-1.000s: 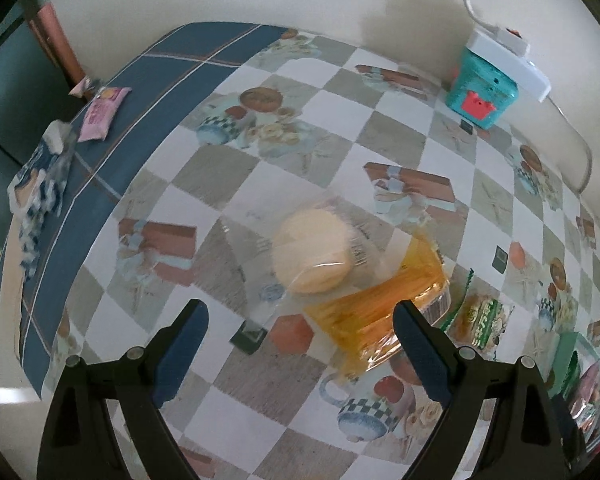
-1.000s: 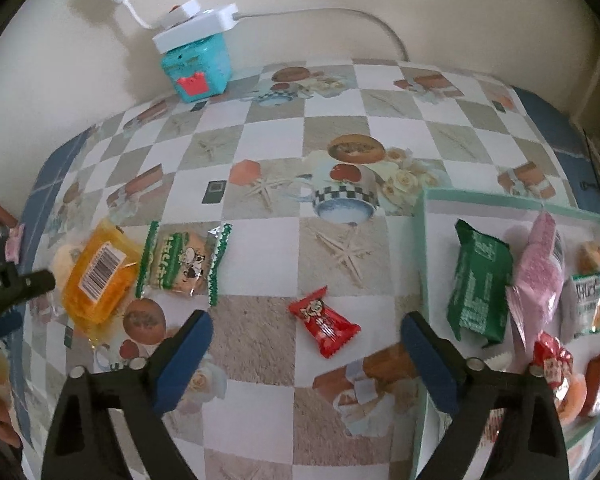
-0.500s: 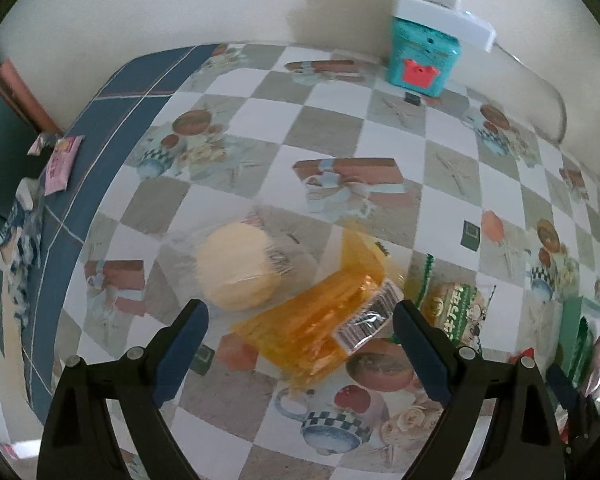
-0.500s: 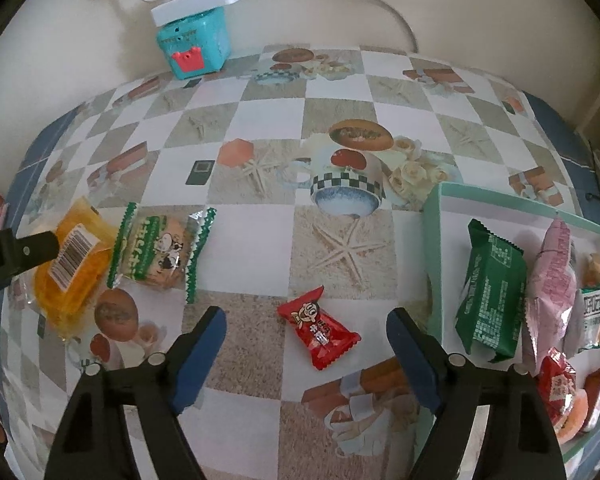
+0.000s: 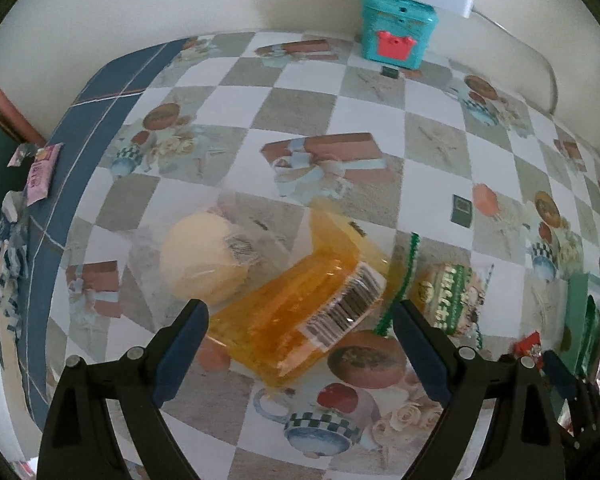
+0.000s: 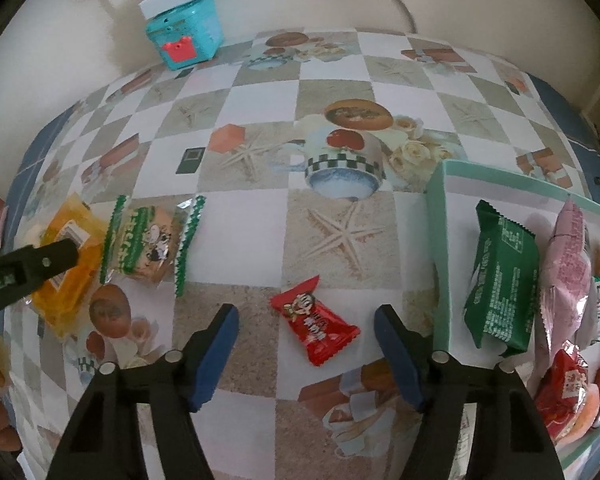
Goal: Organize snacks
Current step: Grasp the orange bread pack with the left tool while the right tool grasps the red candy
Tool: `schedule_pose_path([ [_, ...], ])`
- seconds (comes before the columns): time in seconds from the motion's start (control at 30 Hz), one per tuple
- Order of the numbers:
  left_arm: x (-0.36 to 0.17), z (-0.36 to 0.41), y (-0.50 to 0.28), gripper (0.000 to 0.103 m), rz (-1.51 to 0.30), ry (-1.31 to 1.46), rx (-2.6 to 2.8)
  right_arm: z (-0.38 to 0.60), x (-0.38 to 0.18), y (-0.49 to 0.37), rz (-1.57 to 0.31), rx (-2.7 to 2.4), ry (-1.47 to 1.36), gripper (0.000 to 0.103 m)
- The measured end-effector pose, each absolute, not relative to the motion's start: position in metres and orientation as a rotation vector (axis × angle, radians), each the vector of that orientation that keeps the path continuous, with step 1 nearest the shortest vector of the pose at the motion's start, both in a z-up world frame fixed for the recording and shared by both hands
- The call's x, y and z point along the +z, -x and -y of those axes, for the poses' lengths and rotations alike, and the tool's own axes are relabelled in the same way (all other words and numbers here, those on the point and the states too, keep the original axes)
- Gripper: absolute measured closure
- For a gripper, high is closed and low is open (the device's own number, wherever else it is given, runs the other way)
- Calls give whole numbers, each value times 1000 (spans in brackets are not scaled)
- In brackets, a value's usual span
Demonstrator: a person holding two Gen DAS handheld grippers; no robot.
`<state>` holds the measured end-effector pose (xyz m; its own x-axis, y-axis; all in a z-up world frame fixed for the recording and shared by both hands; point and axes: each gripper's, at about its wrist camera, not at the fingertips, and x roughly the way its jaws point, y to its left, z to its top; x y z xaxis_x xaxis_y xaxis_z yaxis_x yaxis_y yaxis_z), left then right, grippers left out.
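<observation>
My left gripper (image 5: 300, 320) is open, its jaws either side of an orange snack pack (image 5: 296, 320) on the table. A pale round bun in clear wrap (image 5: 202, 258) lies just left of it, a green-edged biscuit pack (image 5: 448, 300) to its right. My right gripper (image 6: 306, 324) is open around a small red candy packet (image 6: 314, 324). The orange pack (image 6: 66, 264) and biscuit pack (image 6: 150, 244) also show in the right wrist view. A mint green tray (image 6: 440, 240) at right holds a green packet (image 6: 500, 280), a pink packet (image 6: 566, 280) and other snacks.
A teal box (image 6: 186, 34) with a white power strip on top stands at the back by the wall. A pink packet (image 5: 40, 172) lies at the table's left edge. The left gripper's finger (image 6: 28, 268) reaches in at the left of the right wrist view.
The left gripper has moved right and lower toward the orange pack. The right gripper has moved lower and closer to the red candy packet, its jaws narrower than before.
</observation>
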<state>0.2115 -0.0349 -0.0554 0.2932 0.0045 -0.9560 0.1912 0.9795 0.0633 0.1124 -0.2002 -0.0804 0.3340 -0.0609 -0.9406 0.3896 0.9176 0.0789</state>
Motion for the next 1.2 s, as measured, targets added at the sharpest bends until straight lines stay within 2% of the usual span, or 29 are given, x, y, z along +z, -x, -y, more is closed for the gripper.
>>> schedule_pose_path([
  [0.17,-52,44,-207,10,-1272,-181,-177,200,-77,-113,-1195,-258,-360,51],
  [0.23,-50,47,-206,11,-1269,-180,-193,200,-78,-112,-1195,-259,-362,53],
  [0.47,-53,44,-209,11,-1260,-190,-152,199,-78,-110,-1195,-282,-321,67],
  [0.73,-60,35,-208,12,-1218,-259,-98,196,-79,-115,-1197,-293,-280,75],
  [0.83,-65,40,-206,28,-1221,-280,-111,196,-79,-115,-1199,-293,-270,75],
  [0.93,-70,44,-205,31,-1220,-322,-100,196,-79,-115,-1198,-292,-274,75],
  [1.13,-70,45,-204,47,-1221,-335,-104,195,-79,-115,-1199,-291,-270,76],
  [1.2,-69,45,-204,50,-1221,-335,-99,195,-78,-115,-1200,-284,-269,78],
])
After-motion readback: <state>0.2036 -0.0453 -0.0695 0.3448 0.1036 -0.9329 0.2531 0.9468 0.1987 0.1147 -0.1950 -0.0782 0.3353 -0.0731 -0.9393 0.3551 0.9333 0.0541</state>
